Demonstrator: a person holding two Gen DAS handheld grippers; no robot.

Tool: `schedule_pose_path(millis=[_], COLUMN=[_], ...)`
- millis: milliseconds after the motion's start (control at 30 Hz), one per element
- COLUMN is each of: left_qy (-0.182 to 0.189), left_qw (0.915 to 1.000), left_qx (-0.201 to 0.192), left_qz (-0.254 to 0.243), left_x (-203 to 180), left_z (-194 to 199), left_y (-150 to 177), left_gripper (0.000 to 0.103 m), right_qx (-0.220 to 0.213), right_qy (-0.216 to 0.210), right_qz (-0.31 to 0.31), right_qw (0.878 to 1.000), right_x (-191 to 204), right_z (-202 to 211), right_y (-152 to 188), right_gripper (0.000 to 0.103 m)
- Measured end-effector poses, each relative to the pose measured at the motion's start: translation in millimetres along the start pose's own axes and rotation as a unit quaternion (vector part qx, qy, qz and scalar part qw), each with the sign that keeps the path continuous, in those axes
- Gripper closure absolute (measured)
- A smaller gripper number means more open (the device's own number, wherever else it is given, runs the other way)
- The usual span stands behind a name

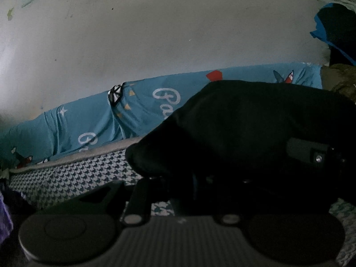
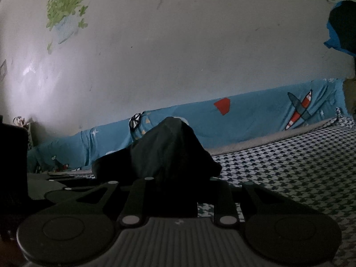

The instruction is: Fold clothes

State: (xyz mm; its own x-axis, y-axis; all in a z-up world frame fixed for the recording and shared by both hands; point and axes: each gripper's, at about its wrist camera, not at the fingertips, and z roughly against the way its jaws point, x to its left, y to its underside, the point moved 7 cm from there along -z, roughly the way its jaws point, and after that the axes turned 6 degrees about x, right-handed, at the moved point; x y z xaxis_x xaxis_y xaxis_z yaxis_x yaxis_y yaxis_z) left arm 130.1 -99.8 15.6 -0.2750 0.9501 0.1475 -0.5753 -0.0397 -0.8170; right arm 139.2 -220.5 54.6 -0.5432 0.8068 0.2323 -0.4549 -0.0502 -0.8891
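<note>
Both grippers pinch the dark garment [image 2: 169, 151], bunched at centre frame over the checked bedcover [image 2: 289, 166]. The left gripper [image 1: 178, 184] and right gripper [image 2: 175, 191] should, I judge, keep their held edges level and taut before laying the fold.

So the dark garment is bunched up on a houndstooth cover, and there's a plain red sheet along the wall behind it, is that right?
Not quite. The sheet along the wall is blue with printed airplanes, as the right wrist view shows. The dark garment does lie bunched on the houndstooth cover.
</note>
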Motion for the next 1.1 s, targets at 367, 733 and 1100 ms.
schedule_pose_path(millis=[367, 733, 1100], left_qy=[0.010, 0.033, 0.062], left_qw=[0.9998, 0.9985, 0.9956], left_qx=[-0.012, -0.023, -0.021], left_qz=[-0.013, -0.038, -0.067], left_x=[-29.6, -75.6, -138.1], left_z=[1.5, -7.1, -29.7], left_y=[-15.6, -40.0, -54.9], left_gripper=[0.088, 0.088, 0.088], right_qx=[-0.012, -0.029, -0.028], right_qy=[0.014, 0.043, 0.084], right_qz=[-0.005, -0.023, -0.043], right_qw=[1.000, 0.998, 0.995], right_x=[-26.3, -67.0, -124.3], right_z=[12.0, 21.9, 24.2], right_y=[-4.5, -14.2, -16.3], right_gripper=[0.081, 0.081, 0.081])
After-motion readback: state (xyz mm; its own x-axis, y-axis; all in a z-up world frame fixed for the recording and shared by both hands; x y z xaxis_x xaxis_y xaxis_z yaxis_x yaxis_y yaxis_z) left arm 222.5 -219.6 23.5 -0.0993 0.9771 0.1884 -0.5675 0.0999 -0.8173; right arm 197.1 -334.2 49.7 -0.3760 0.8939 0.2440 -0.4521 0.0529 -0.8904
